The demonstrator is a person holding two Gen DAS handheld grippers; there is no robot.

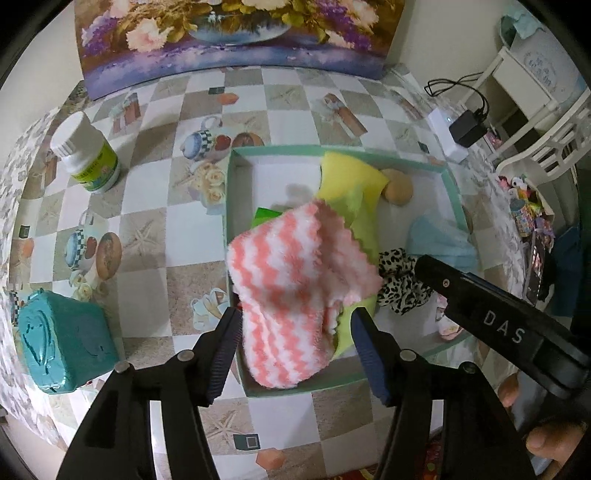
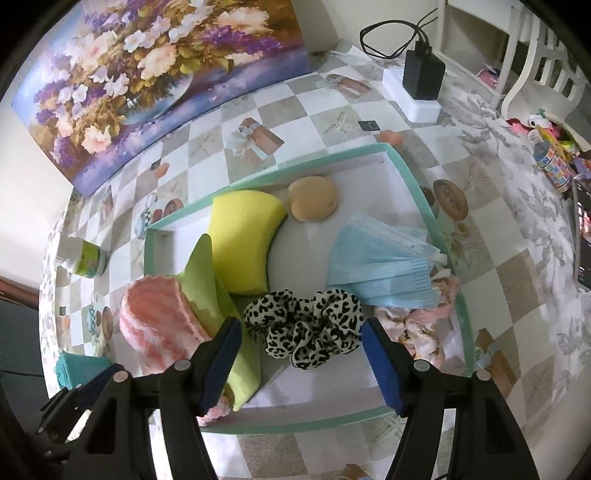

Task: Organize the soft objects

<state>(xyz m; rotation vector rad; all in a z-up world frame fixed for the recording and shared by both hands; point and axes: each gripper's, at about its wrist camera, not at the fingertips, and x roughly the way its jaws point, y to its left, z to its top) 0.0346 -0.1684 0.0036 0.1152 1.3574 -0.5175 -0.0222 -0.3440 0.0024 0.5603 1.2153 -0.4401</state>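
A shallow mint-rimmed box (image 1: 228, 192) (image 2: 417, 192) holds soft things: a pink-and-white fluffy cloth (image 1: 291, 291) (image 2: 159, 325) draped over its left wall, a lime cloth (image 2: 203, 280), a yellow sponge (image 1: 351, 177) (image 2: 243, 236), a tan round sponge (image 2: 314, 203), a blue face mask (image 2: 388, 262), a leopard scrunchie (image 1: 402, 280) (image 2: 310, 332) and a pink floral scrunchie (image 2: 417, 325). My left gripper (image 1: 295, 350) is open, its jaws either side of the fluffy cloth's near end. My right gripper (image 2: 301, 365) is open just above the leopard scrunchie.
A white pill bottle (image 1: 86, 155) and a teal packet (image 1: 62, 343) sit on the checked tablecloth left of the box. A flower painting (image 1: 236, 33) leans at the back. A white power strip with a black charger (image 2: 421, 81) lies back right, beside a white chair (image 2: 535, 62).
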